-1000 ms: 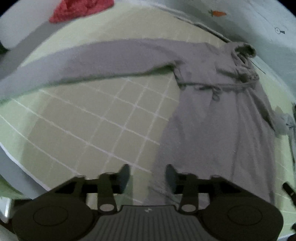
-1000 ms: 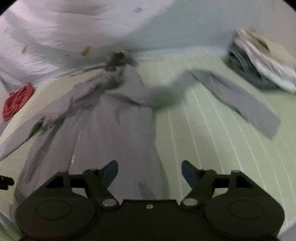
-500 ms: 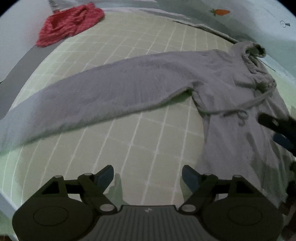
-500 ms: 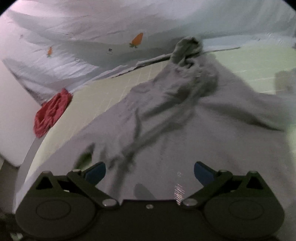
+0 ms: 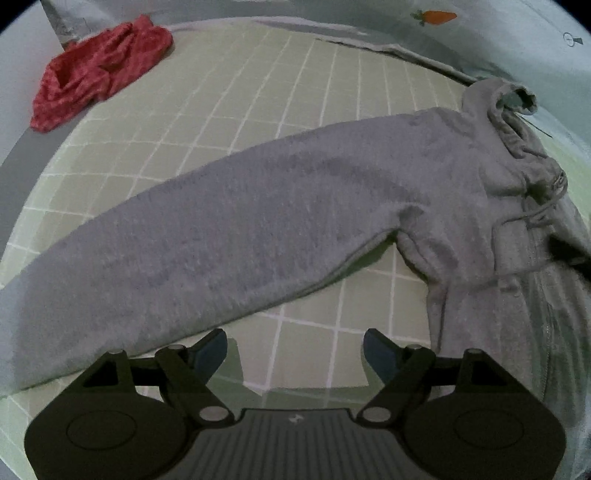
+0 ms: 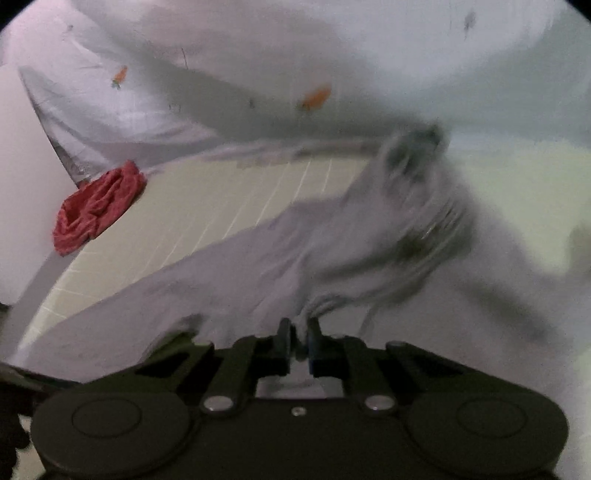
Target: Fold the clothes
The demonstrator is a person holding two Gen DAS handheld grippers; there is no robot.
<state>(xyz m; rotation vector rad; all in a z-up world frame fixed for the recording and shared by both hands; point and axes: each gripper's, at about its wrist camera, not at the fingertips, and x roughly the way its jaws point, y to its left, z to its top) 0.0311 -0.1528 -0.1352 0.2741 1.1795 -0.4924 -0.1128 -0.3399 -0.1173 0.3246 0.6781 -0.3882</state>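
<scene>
Grey hooded sweatshirt (image 5: 461, 229) lies on green checked mat (image 5: 295, 92) ahead of me, its sleeve (image 5: 221, 236) stretched leftward, hood (image 5: 495, 107) at far right. Crumpled red garment (image 5: 96, 74) sits far left, well apart. Carrot-print sheet (image 5: 480, 29) lies behind mat.

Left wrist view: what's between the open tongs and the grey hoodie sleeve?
Only bare green checked sheet; left tongs open, sleeve just beyond.

A carrot-print sheet (image 5: 498, 33) lies behind the green checked mat (image 5: 258, 92), seemingly bedding.
</scene>
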